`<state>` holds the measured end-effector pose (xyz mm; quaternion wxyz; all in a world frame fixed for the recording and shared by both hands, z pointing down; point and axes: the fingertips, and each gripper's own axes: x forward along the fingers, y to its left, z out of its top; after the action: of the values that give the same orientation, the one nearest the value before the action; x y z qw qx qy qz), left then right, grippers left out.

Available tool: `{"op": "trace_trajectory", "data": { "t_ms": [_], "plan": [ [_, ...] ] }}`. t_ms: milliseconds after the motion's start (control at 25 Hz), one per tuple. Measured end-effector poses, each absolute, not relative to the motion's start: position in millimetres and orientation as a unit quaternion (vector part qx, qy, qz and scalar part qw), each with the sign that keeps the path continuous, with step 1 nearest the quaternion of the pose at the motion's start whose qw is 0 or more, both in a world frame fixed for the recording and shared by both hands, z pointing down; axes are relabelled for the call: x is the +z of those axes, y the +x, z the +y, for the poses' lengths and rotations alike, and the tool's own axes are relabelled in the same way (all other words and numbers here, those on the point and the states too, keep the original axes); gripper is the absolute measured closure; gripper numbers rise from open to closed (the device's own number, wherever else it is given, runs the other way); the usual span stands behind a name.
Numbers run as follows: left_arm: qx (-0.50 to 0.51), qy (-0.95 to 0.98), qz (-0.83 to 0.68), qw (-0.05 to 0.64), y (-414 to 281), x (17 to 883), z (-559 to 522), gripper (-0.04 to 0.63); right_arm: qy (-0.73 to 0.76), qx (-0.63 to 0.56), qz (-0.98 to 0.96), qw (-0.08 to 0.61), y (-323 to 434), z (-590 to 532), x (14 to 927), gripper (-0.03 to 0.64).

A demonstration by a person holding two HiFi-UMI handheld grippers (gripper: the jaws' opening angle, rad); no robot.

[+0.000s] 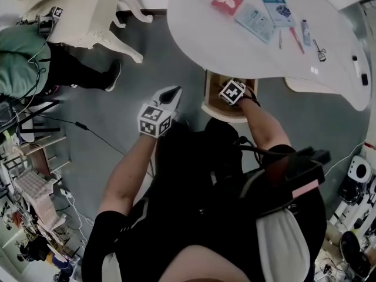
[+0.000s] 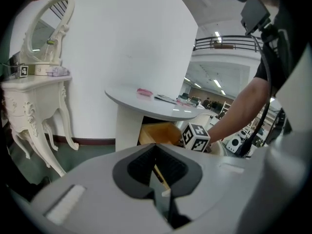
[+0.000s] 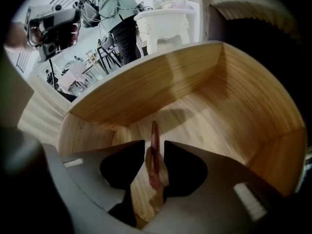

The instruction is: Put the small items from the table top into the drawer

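The head camera sits above you and faces steeply down. It takes in the whole table (image 1: 247, 46) and the drawer (image 1: 209, 93) below its edge from a distance. The camera on your left gripper (image 2: 156, 147) faces almost level across the room and sees the table side-on from nearby. The camera on your right gripper (image 3: 154, 152) faces down into the drawer at close range, so wood fills most of its frame. All three views share the drawer. All three also catch the white dressing table (image 1: 88, 16).
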<state>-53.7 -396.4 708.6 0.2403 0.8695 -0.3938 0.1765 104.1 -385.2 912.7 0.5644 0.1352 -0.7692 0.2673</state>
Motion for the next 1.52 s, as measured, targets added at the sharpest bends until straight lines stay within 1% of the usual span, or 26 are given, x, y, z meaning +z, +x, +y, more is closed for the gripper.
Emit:
{"op": "trace_trajectory", "data": {
  "t_ms": [80,160,200,320,360,520,640,760,880,1040,1280,1520],
  "plan": [
    [0.174,0.874,-0.39,0.233,-52.9,699.7,-395.7,0.595,0.138,0.26,-0.765,0.573,110.0,-386.3,906.3,0.489],
    [0.17,0.877,-0.387,0.228,-51.6,688.5,-395.3,0.595,0.153,0.222,-0.774,0.573,112.4,-396.6,895.3,0.489],
    [0.166,0.879,-0.385,0.228,-51.0,681.8,-393.7,0.595,0.16,0.202,-0.779,0.572,111.5,-399.8,888.7,0.501],
    [0.15,0.886,-0.374,0.231,-47.4,660.4,-386.9,0.595,0.167,0.151,-0.788,0.573,108.3,-401.6,866.8,0.572],
    [0.147,0.887,-0.373,0.229,-46.0,654.3,-386.5,0.595,0.168,0.14,-0.791,0.571,106.9,-403.5,860.0,0.575],
    [0.135,0.884,-0.387,0.226,-46.6,632.5,-389.0,0.595,0.17,0.127,-0.803,0.557,99.6,-406.9,833.8,0.58],
    [0.126,0.88,-0.399,0.224,-48.9,613.5,-387.3,0.595,0.165,0.123,-0.811,0.548,92.7,-400.7,813.3,0.6],
    [0.092,0.87,-0.423,0.235,-52.9,585.6,-388.6,0.595,0.161,0.137,-0.821,0.531,87.9,-392.8,791.8,0.612],
    [0.078,0.866,-0.437,0.229,-53.3,561.4,-388.8,0.595,0.167,0.142,-0.835,0.505,84.4,-389.6,763.2,0.614],
    [0.088,0.871,-0.435,0.211,-47.6,540.5,-378.3,0.595,0.185,0.144,-0.855,0.464,81.1,-378.9,716.7,0.614],
    [0.074,0.884,-0.427,0.175,-24.1,504.2,-376.9,0.595,0.251,0.154,-0.871,0.394,89.3,-383.9,644.9,0.614],
    [0.013,0.899,-0.412,0.149,-7.3,446.1,-369.9,0.595,0.302,0.146,-0.893,0.3,89.4,-384.3,559.6,0.614]
  ]
}}
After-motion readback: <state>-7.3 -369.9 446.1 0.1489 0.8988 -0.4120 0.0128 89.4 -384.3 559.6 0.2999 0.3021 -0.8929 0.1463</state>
